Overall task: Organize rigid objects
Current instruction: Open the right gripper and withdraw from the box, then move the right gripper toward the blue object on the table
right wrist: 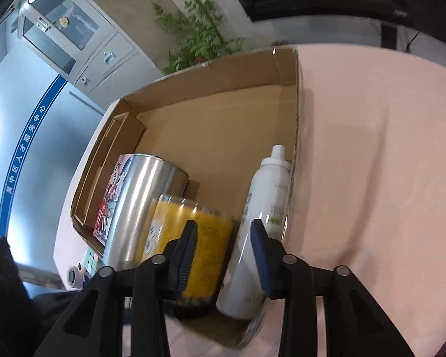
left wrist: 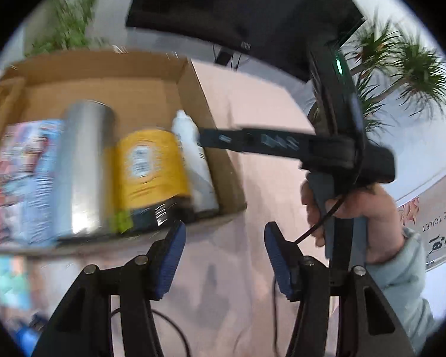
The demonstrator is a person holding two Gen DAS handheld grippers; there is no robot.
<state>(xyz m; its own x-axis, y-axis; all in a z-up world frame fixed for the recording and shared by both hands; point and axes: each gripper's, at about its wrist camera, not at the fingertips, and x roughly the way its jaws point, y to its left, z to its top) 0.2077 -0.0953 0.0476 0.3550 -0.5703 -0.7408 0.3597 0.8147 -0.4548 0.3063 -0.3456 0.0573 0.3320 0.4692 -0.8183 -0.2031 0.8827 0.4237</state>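
Both claws stand released with nothing between their pads: the left claw (left wrist: 224, 255) hangs over bare pink tabletop (left wrist: 252, 119), and the right claw (right wrist: 224, 257) hovers just above the near end of the cardboard box (right wrist: 223, 125), its pads framing the gap between two items without pressing either.

Outward from the right claw, at its 1 o'clock, a white spray bottle (right wrist: 261, 223) lies along the box's right wall. At 11 o'clock lies a yellow-labelled jar (right wrist: 193, 238), then a silver metal can (right wrist: 136, 208), and beyond it at 10 o'clock a colourful printed box (right wrist: 110, 205). A smaller cardboard insert (right wrist: 104, 178) sits against the left wall. The far half of the box floor is bare.

In the left wrist view the person's hand (left wrist: 356, 208) grips the right tool's handle at 3 o'clock, with the box at 10 o'clock.

The row looks packed, so the step in hand seems to be pulling clear. Doing that well means lifting straight up before swinging sideways, so the pads do not clip the bottle or roll the jar. Loose small items (right wrist: 83, 264) at 9 o'clock outside the box, too blurred to name, may be next.
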